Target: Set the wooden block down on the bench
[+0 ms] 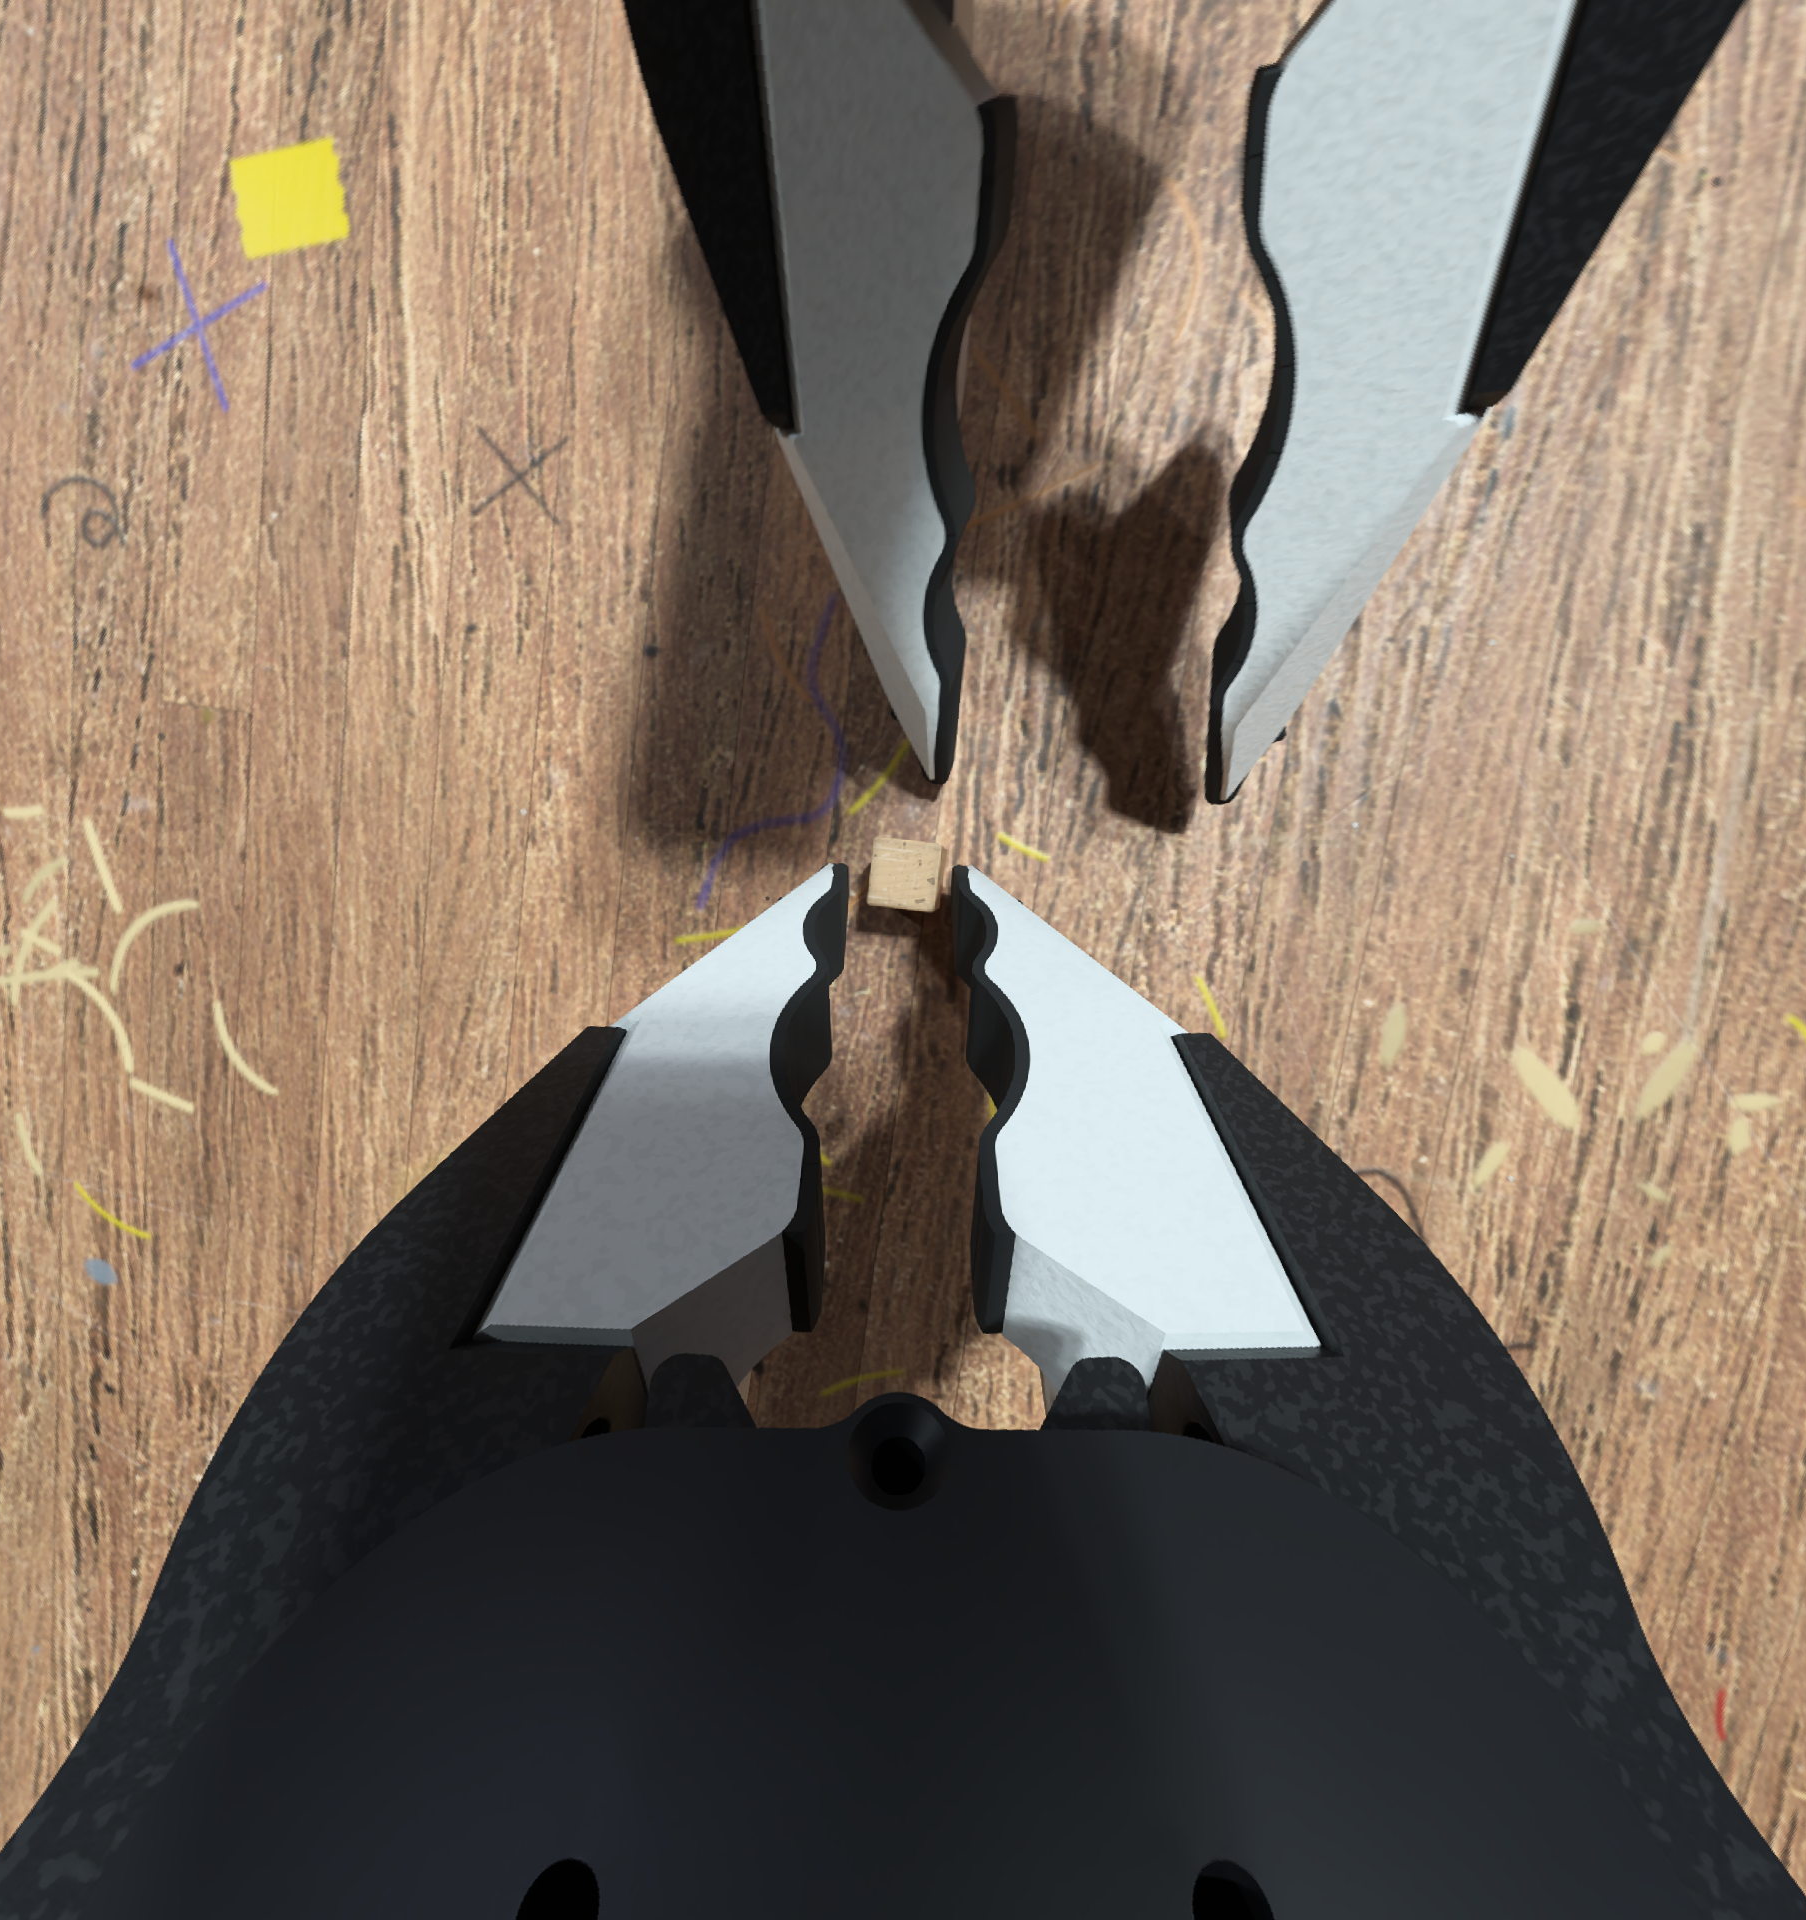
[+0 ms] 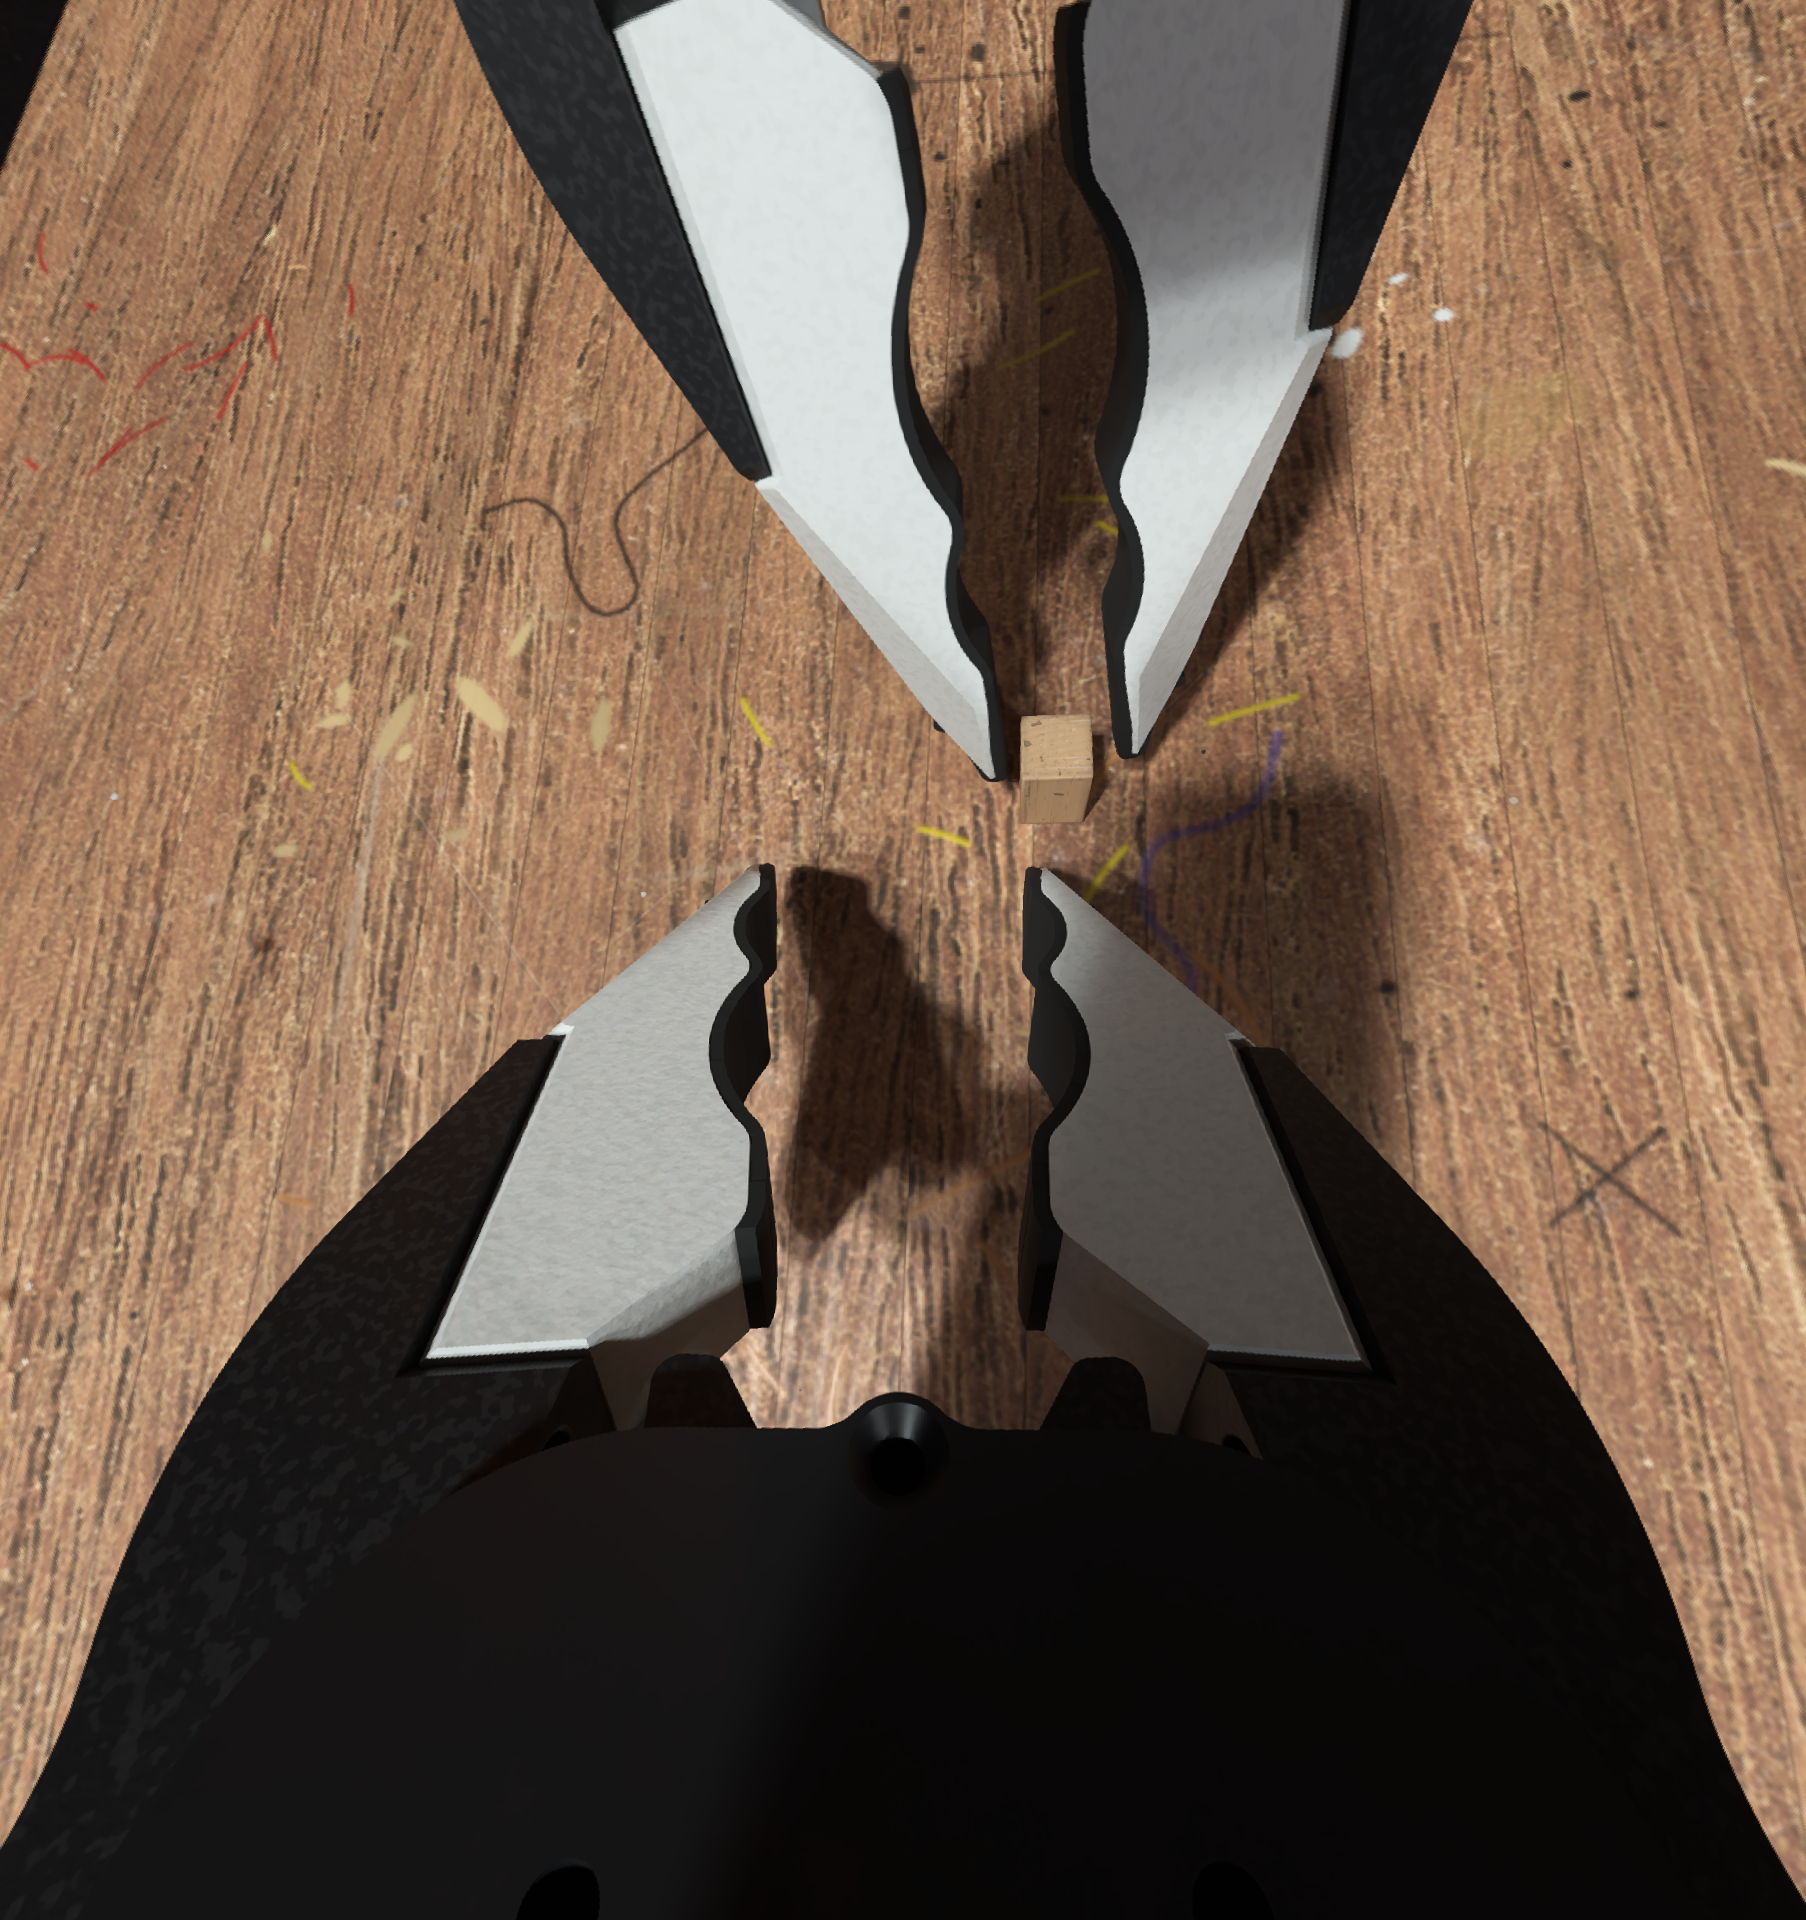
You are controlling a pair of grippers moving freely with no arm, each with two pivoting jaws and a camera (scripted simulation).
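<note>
Wooden block (image 1: 907, 876), a small pale cube, sits between the two fingertips of the left gripper (image 1: 899, 883), right at their very ends. Its far face pokes out slightly beyond the tips. In the left wrist view a thin gap shows on each side of the cube, so I cannot tell whether the pads actually press on it. The right wrist view shows the same cube (image 2: 1056, 769) between those tips, its lower part standing clear of them toward the desk (image 2: 359, 935); whether it rests on the wood is unclear.

Facing it tip to tip is the right gripper (image 2: 899, 883), spread wide and holding nothing; the block lies just ahead of its fingertips and a little to one side. Shadows of both grippers fall on the planks between them.

Off to the left gripper's left, farther ahead, a yellow square patch (image 1: 289, 197) lies on the desk, with pen crosses, scribbles and scattered shavings around.
</note>
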